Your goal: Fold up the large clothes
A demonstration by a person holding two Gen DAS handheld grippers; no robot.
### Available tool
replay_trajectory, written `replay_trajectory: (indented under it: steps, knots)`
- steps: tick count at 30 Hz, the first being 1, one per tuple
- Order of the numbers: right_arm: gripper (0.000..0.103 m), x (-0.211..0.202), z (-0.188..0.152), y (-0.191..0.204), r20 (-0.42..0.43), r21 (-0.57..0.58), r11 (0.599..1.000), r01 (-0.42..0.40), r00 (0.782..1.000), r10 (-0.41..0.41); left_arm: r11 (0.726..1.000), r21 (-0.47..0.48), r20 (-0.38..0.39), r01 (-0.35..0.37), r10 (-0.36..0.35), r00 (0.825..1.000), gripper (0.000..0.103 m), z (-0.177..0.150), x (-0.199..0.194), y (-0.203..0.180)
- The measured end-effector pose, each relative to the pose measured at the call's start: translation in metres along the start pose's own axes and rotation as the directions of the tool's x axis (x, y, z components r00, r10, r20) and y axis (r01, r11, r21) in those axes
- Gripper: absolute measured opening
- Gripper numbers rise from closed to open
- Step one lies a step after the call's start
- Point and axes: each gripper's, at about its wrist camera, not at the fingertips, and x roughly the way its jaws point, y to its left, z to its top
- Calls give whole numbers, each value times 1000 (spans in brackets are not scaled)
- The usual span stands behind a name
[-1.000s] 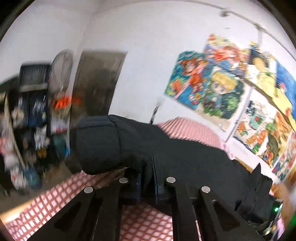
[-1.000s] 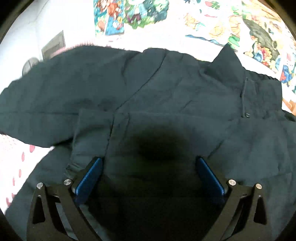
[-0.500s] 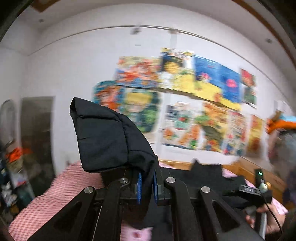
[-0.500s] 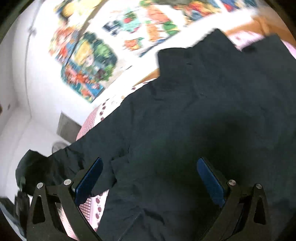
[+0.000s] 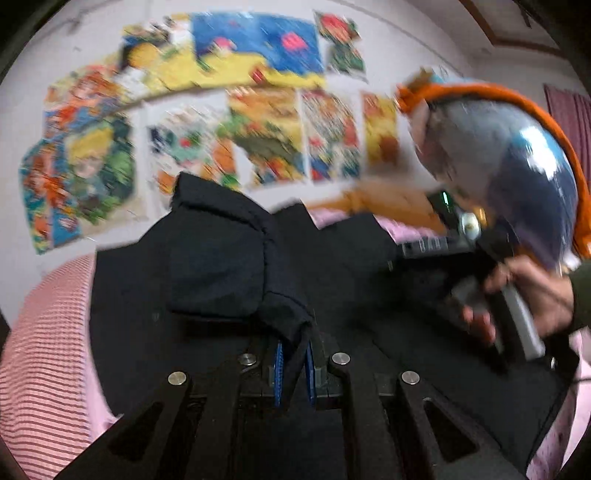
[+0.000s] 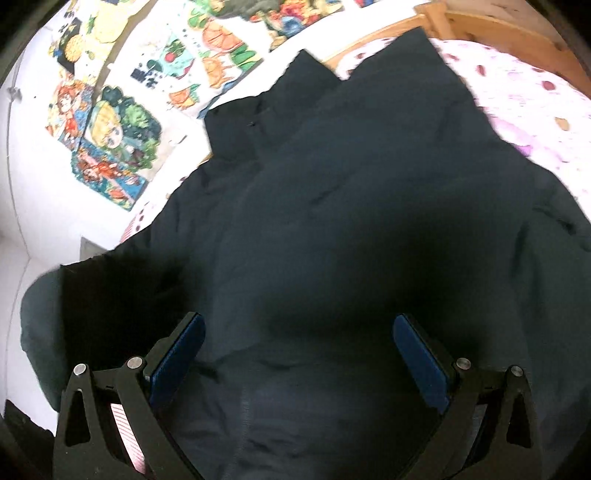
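Observation:
A large dark jacket (image 6: 369, 206) lies spread on a pink patterned bed, collar toward the poster wall. My left gripper (image 5: 294, 363) is shut on the jacket's sleeve cuff (image 5: 221, 266) and holds it over the jacket body (image 5: 351, 288). My right gripper (image 6: 299, 354) is open, its blue pads (image 6: 179, 354) wide apart just above the jacket's lower body. The lifted sleeve shows at the left of the right wrist view (image 6: 74, 295). The right gripper and the hand holding it show in the left wrist view (image 5: 517, 295).
The bed cover (image 5: 48, 332) is pink with red stripes and dots. A wooden bed frame (image 6: 498, 33) runs along the far edge. Colourful posters (image 5: 258, 110) cover the wall. The person's head in an orange-trimmed cap (image 5: 517, 166) leans in at the right.
My left gripper has swung the sleeve from out over the bed's left side across onto the jacket body. My right gripper stayed open and shifted over the lower jacket.

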Motion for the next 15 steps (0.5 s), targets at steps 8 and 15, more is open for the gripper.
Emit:
replay_trajectory:
  steps: [8,15]
  knots:
    - [100,-4,-7,-33,-40,58,998,26,999,-23,990,88,-241,114,-90,966,11,-28,33,-34]
    - [101,3,-19,-35,-128,76,994,-78,988,87,979,46,-347,197,-169,922,30,-46,34,-36]
